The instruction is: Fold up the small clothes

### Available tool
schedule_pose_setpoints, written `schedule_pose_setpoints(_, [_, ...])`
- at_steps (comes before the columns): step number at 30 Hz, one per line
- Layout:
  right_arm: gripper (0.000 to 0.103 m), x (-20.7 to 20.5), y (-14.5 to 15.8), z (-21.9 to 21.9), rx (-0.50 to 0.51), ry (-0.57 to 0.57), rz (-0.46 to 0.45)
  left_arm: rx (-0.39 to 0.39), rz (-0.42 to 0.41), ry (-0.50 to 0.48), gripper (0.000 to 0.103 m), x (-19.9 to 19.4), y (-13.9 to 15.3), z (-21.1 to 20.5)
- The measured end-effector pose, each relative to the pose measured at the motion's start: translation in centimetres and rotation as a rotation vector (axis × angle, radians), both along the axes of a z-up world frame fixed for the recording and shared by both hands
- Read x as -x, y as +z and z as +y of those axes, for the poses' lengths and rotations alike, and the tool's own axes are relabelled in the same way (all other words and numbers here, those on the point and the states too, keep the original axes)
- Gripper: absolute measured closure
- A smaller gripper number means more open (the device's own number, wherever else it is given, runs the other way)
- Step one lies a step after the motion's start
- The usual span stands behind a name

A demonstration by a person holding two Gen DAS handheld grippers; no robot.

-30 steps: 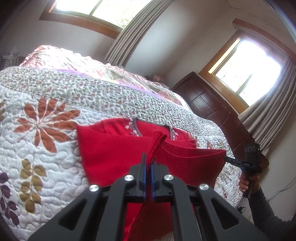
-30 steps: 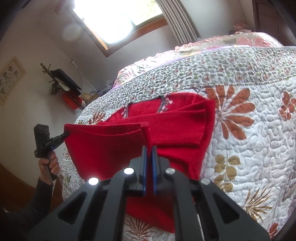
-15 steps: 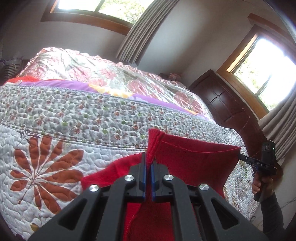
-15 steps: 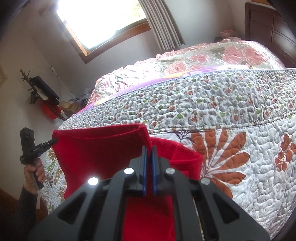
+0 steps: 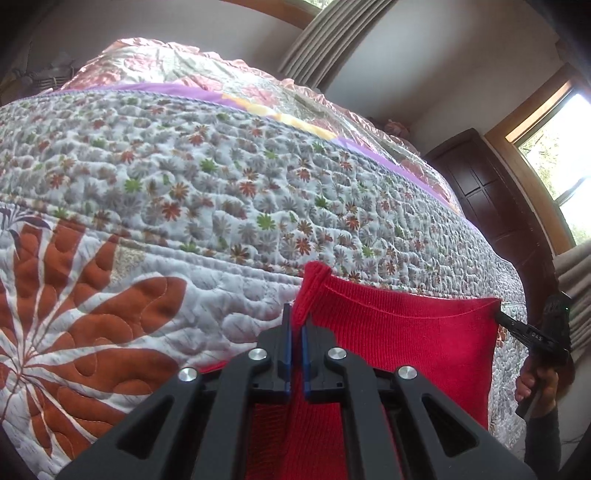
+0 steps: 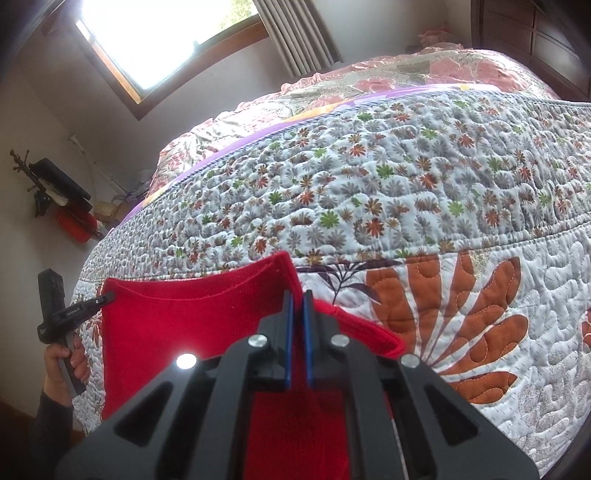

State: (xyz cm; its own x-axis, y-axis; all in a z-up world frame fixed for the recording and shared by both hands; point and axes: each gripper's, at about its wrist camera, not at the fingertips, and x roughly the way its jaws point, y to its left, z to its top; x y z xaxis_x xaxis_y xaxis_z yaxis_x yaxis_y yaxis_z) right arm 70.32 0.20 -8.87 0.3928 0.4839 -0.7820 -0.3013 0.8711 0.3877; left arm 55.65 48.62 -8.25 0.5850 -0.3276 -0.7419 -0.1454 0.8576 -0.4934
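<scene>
Both grippers [image 5: 296, 319] [image 6: 298, 301] — fingers [image 5: 286, 332] clamping red garment [image 5: 406, 343]

Quilted bed [image 5: 221, 177], bright window [image 6: 162, 40], curtains [image 6: 295, 33]

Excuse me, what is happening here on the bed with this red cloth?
A person is folding a small red knitted garment on a bed covered by a floral quilted bedspread. Each hand holds tongs. The left tongs and the right tongs each pinch one corner of the same hemmed edge and hold it stretched above the quilt. The rest of the garment hangs or lies below, mostly hidden.
</scene>
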Motion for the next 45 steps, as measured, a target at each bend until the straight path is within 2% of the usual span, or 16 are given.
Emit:
schedule_pose_setpoints(4, [0.099, -0.3, 0.0, -0.1, 0.008, -0.004, 0.001, -0.003, -0.01, -0.001, 0.1, -0.3, 0.6, 0.4])
schedule_pose_setpoints(10, [0.099, -1.2, -2.2, -0.4, 0.018, -0.026, 0.04, -0.012, 0.036, 0.008, 0.099, -0.5, -1.5, 0.6])
schedule_pose_setpoints(11, [0.094, -1.3, -2.7, -0.5, 0.007, -0.027, 0.057, -0.011, 0.047, 0.004, 0.099, -0.6, -2.0, 0.5])
schedule_pose_setpoints(13, [0.09, -1.2, -3.0, -1.0, -0.036, -0.044, 0.063, -0.001, 0.045, 0.006, 0.097, -0.3, -2.1, 0.4])
schedule_pose_setpoints(15, [0.078, -1.0, -3.0, -1.6, -0.075, -0.056, 0.068, 0.018, 0.032, 0.009, 0.095, -0.1, -2.0, 0.6])
schedule_pose_setpoints(20, [0.076, -0.9, -3.0, -1.8, -0.085, -0.041, 0.061, 0.034, -0.002, 0.028, 0.092, 0.3, -1.3, 1.9])
schedule_pose_setpoints(23, [0.074, -0.9, -3.0, -1.4, -0.082, -0.031, 0.05, 0.029, 0.004, 0.025, 0.088, 0.1, -1.4, 2.0])
schedule_pose_setpoints(25, [0.082, -1.0, -3.0, -0.8, -0.049, -0.03, 0.037, 0.026, 0.007, 0.01, 0.088, -0.1, -1.5, 1.6])
schedule_pose_setpoints(26, [0.09, -1.0, -3.2, -0.5, -0.022, -0.034, 0.033, 0.015, 0.008, 0.006, 0.088, -0.3, -1.6, 1.4])
schedule_pose_setpoints(29, [0.091, -1.2, -3.8, -0.3, -0.008, -0.05, 0.05, -0.046, 0.032, 0.033, 0.088, -0.5, -2.2, 0.8])
schedule_pose_setpoints(31, [0.089, -1.1, -3.6, -0.4, -0.03, -0.056, 0.05, -0.026, 0.033, 0.05, 0.088, -0.3, -2.3, 0.8])
schedule_pose_setpoints(35, [0.088, 1.3, -1.1, -1.8, -0.111, -0.054, -0.007, 0.005, -0.029, 0.05, 0.088, 1.6, -0.2, 1.0])
schedule_pose_setpoints(38, [0.087, 5.1, 0.9, -2.4, -0.176, -0.009, -0.065, 0.011, -0.112, -0.001, 0.072, 4.5, 2.8, 0.1])
schedule_pose_setpoints(39, [0.083, 6.4, 1.1, -2.5, -0.189, 0.004, -0.072, 0.029, -0.128, -0.021, 0.067, 5.5, 3.4, -0.4])
schedule_pose_setpoints(42, [0.082, 9.3, -0.5, -2.4, -0.216, 0.027, -0.044, 0.08, -0.136, -0.093, 0.062, 8.0, 3.4, -2.6])
schedule_pose_setpoints(45, [0.082, 10.6, -3.4, -2.1, -0.177, 0.022, -0.008, 0.064, -0.08, -0.144, 0.062, 9.3, 1.1, -5.0])
